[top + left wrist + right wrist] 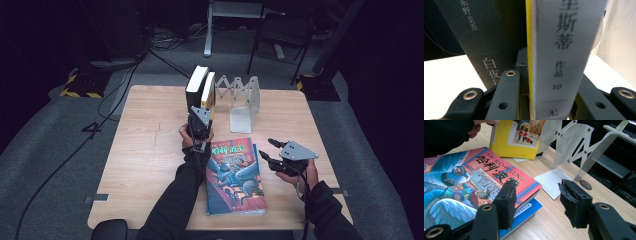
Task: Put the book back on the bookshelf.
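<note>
Two books stand upright at the back of the wooden table (150,150): a dark one (194,85) (489,37) and, beside it, a yellow-covered one with a white spine (209,91) (561,62) (516,140). My left gripper (201,114) (549,75) is shut on the yellow book, one jaw on each cover near its lower spine. A colourful book (234,175) (474,185) lies flat on a blue book (526,212). My right gripper (266,148) (536,200) hovers open at that stack's far right corner, nothing between its jaws.
A folding metal book stand (245,97) (576,147) sits right of the upright books, its white base plate (551,181) flat on the table. Bare wood lies to the left and far right. Chairs and cables occupy the dark floor behind.
</note>
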